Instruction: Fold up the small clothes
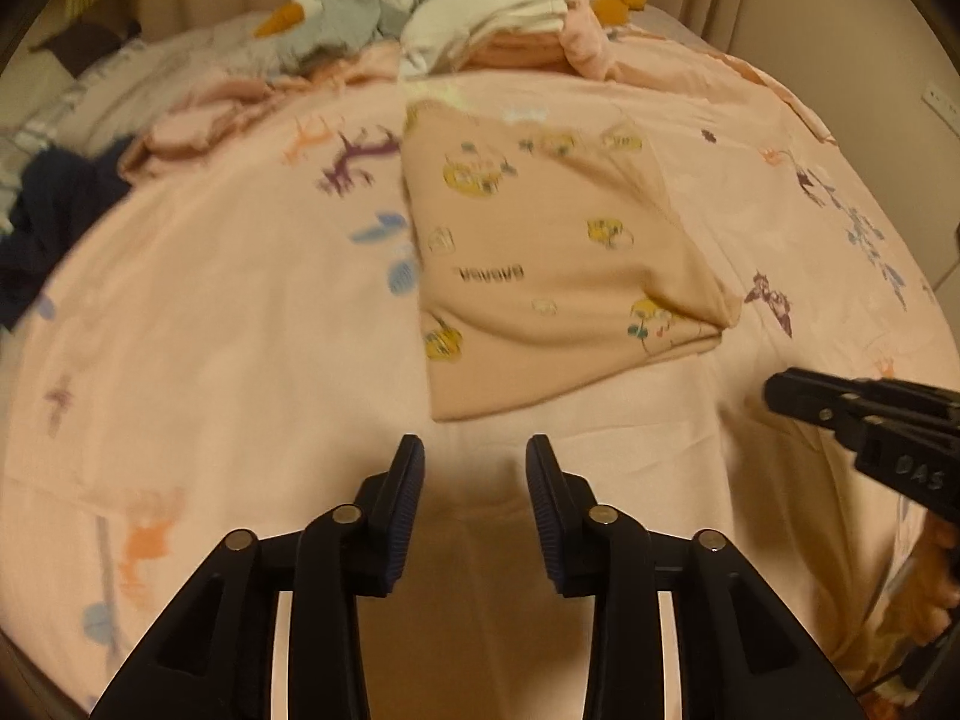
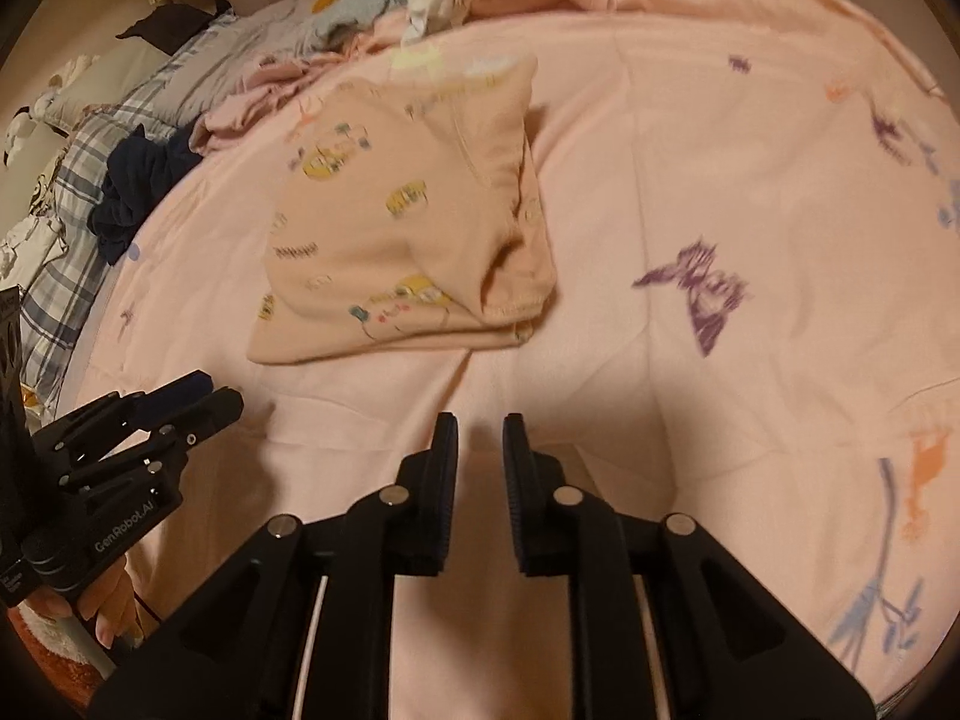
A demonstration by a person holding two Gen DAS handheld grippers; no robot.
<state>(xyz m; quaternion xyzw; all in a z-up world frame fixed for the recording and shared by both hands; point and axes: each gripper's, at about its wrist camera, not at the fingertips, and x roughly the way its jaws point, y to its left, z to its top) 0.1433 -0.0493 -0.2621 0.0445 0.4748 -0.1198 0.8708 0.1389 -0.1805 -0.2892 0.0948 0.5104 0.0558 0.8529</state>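
Note:
A small peach garment printed with yellow figures lies folded into a rough square on the pink bedspread. In the right wrist view the same folded garment sits ahead and to the left. My left gripper hovers just short of its near edge, jaws apart, nothing between them. My right gripper hangs over bare bedspread with a narrow gap between its jaws, holding nothing. Each gripper shows at the edge of the other's view, the right gripper at right and the left gripper at lower left.
A heap of unfolded clothes, white, grey and pink, lies at the far side of the bed. A dark navy garment sits at the left edge beside a plaid pillow. A hand holds the left gripper's handle.

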